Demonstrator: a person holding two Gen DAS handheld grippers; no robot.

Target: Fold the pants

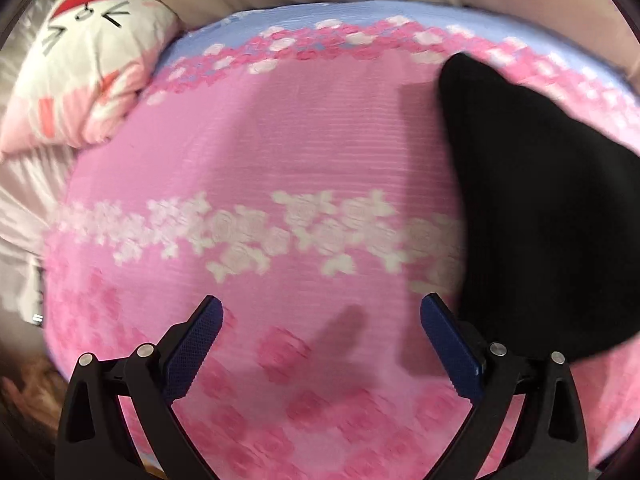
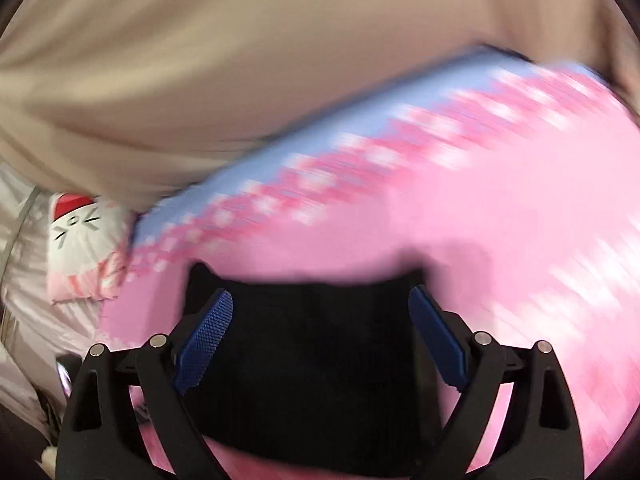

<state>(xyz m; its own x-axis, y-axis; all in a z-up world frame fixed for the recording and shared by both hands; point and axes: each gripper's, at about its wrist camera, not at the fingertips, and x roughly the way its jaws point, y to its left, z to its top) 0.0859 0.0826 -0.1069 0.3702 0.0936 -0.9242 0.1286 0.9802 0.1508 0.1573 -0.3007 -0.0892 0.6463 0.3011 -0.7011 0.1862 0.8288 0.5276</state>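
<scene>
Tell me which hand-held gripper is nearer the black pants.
Right. The right hand-held gripper hangs open directly over the black pants; the left hand-held gripper is open beside them over the pink bedspread.

Left gripper (image 1: 321,312) and right gripper (image 2: 321,305) both have jaws spread wide, holding nothing

Black pants (image 2: 316,364), pink floral bedspread (image 1: 280,152)

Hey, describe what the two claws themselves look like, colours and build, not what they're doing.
The left claw and right claw look identical: black plastic frames with angular linkage arms and triangular cut-outs, joined by round silver pins. Each finger carries a flat blue pad with a fine cross-hatched grip texture. No cables, markings, sleeves or hands are visible in either view.
</scene>
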